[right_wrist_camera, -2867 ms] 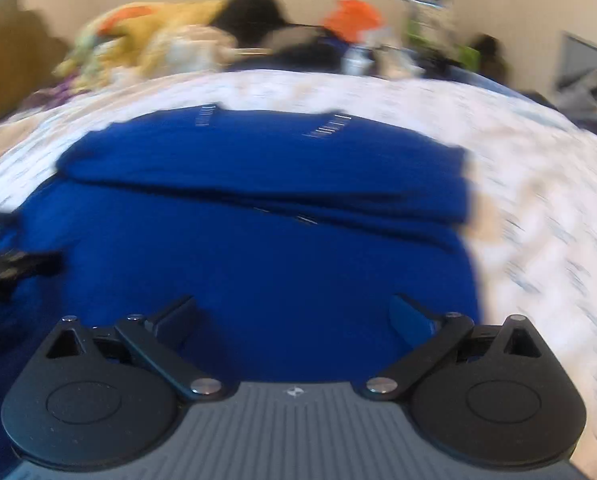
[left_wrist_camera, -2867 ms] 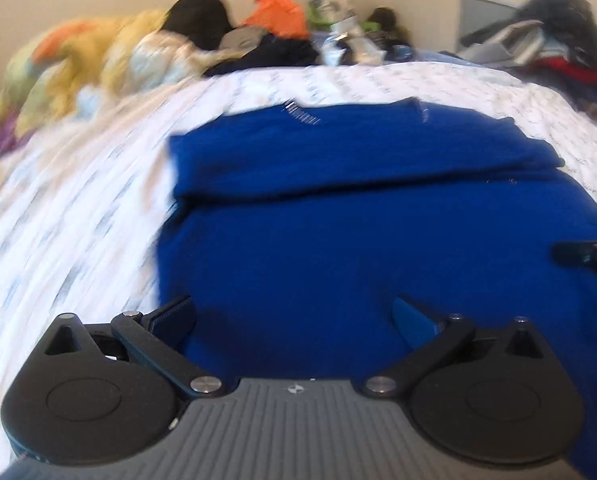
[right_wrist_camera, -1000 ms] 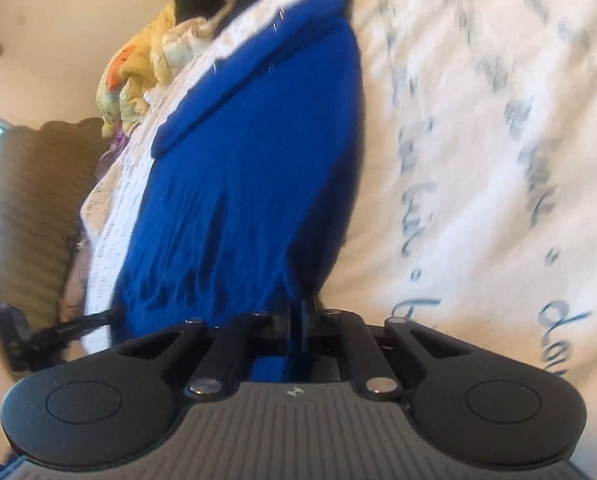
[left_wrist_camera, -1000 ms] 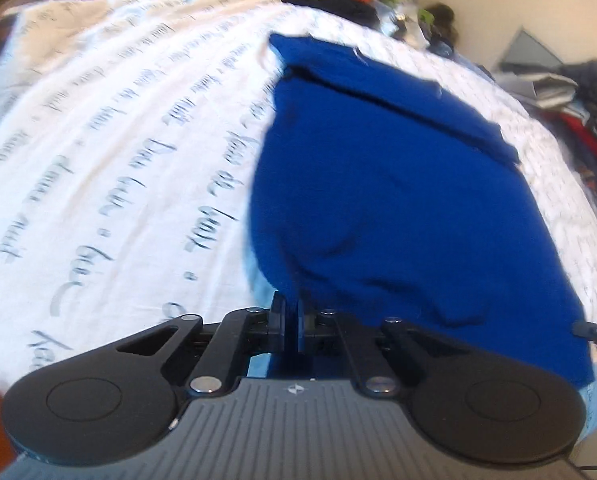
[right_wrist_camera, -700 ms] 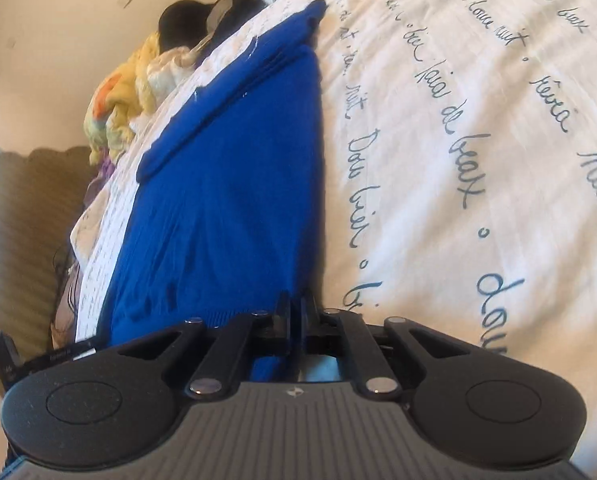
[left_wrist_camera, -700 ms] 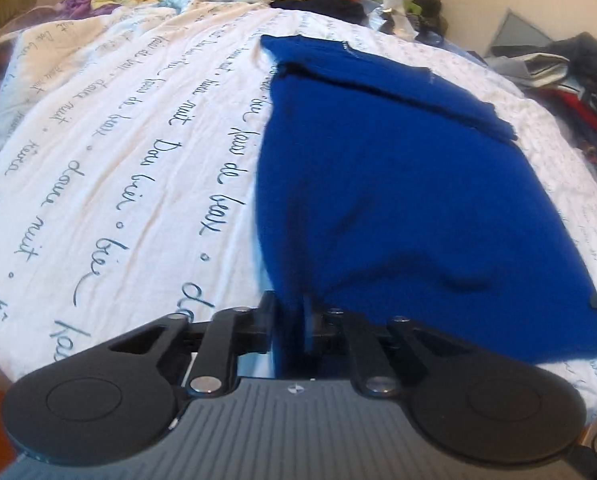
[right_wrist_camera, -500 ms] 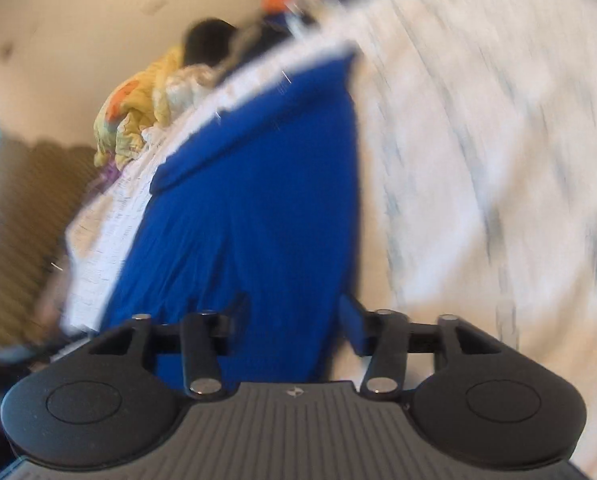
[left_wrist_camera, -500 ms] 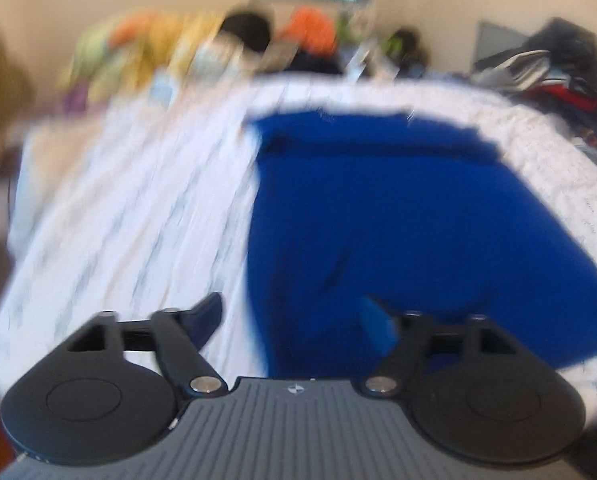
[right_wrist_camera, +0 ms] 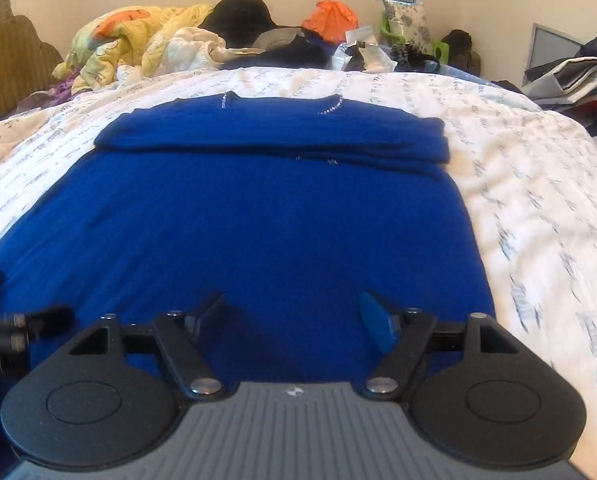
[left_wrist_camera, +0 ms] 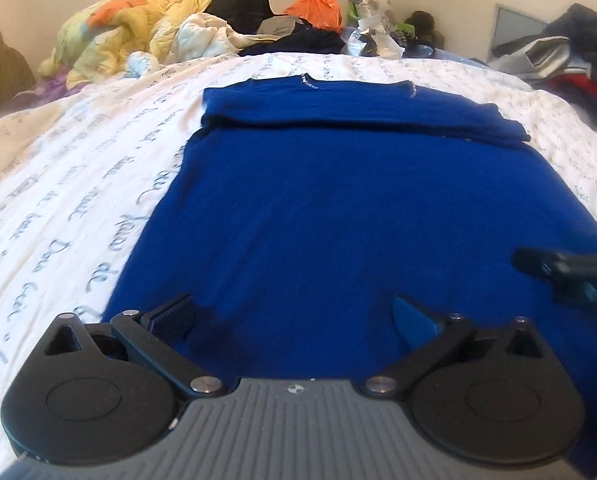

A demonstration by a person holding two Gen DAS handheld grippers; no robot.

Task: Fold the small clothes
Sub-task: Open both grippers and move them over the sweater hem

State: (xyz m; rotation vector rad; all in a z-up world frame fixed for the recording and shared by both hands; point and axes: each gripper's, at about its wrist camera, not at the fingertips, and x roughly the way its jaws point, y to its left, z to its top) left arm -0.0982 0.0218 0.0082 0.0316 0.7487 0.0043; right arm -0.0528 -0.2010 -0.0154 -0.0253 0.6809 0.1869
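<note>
Since a second ago both grippers have let go of the garment's near hem: the fingers, then pinched on the cloth, now stand apart, and the blue top lies flat again

Left wrist view: left gripper [left_wrist_camera: 292, 318] low over the near left part of the blue top [left_wrist_camera: 354, 208], fingers [left_wrist_camera: 170, 316] spread wide with nothing between them but cloth beneath. The top is spread on the white bedsheet [left_wrist_camera: 58, 208] with script lettering, its far end folded over into a band across the garment. Tip of the right gripper [left_wrist_camera: 566, 276] pokes in from the right edge, blurred, over the blue cloth

Right wrist view: right gripper [right_wrist_camera: 292, 316] over the near right part of the blue top [right_wrist_camera: 258, 216], fingers [right_wrist_camera: 376, 320] apart, holding nothing. The top's right edge runs just beside the gripper, bedsheet [right_wrist_camera: 538, 216] beyond. Left gripper [right_wrist_camera: 22, 328] shows at the left edge, dark and blurred. Heap of bedding and clothes [right_wrist_camera: 138, 44] at the far end of the bed, against the wall
</note>
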